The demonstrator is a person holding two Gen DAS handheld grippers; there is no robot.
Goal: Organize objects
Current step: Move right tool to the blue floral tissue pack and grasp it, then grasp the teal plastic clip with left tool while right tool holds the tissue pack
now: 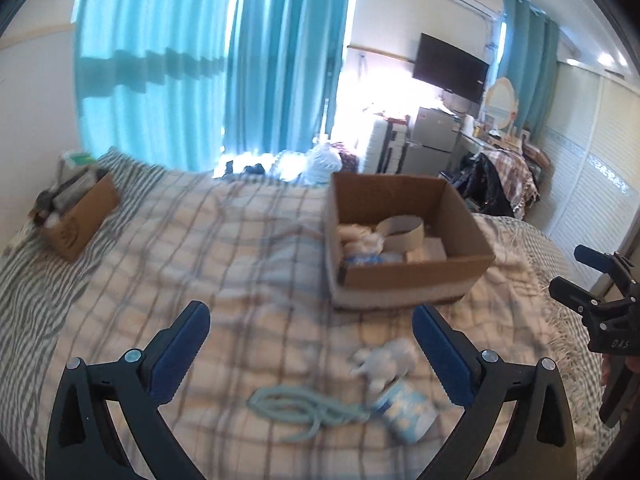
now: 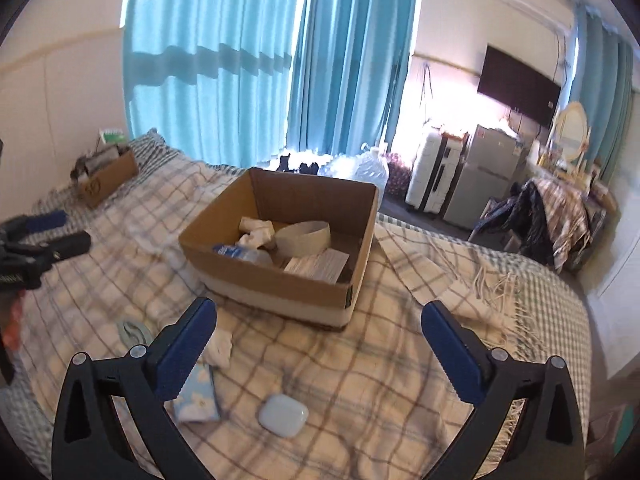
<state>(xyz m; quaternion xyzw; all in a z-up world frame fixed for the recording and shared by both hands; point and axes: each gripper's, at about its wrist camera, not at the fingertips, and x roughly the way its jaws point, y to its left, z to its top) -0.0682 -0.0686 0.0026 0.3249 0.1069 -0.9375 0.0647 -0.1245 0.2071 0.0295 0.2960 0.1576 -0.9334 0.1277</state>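
Our left tool (image 1: 310, 320) and right tool (image 2: 318, 316) both gape wide with nothing between the pads. We see the cardboard box (image 2: 280, 280) on the plaid bed (image 2: 380, 380), the earbud case (image 2: 283, 415) lying nearer.

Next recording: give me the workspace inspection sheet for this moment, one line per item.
Surface: bed with plaid blanket, rumpled.
Job's things: open box holding a bottle, crumpled cloth, cardboard ring and paper; white case, floral pack, white cloth and blue cord loose on the blanket.
Clutter: second, smaller box at the bed's far corner.
Grippers: left claw and right claw open, empty.
Cables: nothing seen besides the cord.
Surroundings: blue curtains, TV, fridge, suitcase.
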